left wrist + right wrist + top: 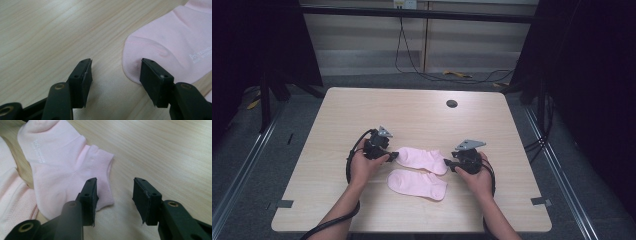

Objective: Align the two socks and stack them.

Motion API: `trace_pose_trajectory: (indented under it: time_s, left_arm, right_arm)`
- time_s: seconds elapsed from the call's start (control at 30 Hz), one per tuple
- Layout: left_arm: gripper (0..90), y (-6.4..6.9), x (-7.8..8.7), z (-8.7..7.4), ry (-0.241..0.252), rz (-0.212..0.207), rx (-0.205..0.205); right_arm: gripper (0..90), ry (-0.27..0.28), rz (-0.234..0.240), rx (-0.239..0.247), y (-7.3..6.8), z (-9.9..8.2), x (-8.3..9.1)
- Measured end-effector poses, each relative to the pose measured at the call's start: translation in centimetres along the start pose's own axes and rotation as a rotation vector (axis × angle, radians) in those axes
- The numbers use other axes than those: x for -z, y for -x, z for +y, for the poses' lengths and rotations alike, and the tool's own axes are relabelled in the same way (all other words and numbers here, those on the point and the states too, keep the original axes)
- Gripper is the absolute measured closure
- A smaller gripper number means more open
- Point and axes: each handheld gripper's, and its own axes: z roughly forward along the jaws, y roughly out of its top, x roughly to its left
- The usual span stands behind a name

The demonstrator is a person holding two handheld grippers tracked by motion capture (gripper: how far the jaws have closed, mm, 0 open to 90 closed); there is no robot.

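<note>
Two pink ankle socks lie flat on the wooden table [412, 115]. The far sock [422, 159] stretches between my two grippers, and the near sock [417, 184] lies just in front of it. My left gripper [393, 156] is low at the far sock's toe [170, 50]. The left gripper [115, 75] is open: one jaw rests on the toe's edge and bare wood shows in the gap. My right gripper [448, 164] sits at the same sock's cuff end. The right gripper [115, 195] is also open, one jaw over the cuff [100, 170], the other over bare table. The near sock [12, 202] shows at the left edge.
A round cable hole [452, 103] sits toward the table's far right. Black cables [422, 70] run over the floor behind the table. Dark frame posts stand to the left and right of it. Bits of tape [539, 201] mark the front corners.
</note>
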Motion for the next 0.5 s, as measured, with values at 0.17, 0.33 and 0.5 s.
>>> trace_pose_trajectory:
  time_s: [0.17, 0.33, 0.5]
  left_arm:
    - [43.4, -0.17, -0.01, -0.10, 0.001, -0.009, 0.018]
    - [47.7, -0.13, 0.00, -0.18, 0.008, -0.027, 0.020]
    - [57.0, 0.06, 0.09, 0.11, -0.011, -0.045, -0.003]
  right_arm:
    - [56.2, -0.006, -0.006, 0.003, -0.04, -0.05, -0.08]
    - [59.1, -0.006, 0.005, -0.018, -0.04, -0.17, -0.14]
    - [62.2, -0.002, 0.001, -0.048, 0.02, -0.30, -0.15]
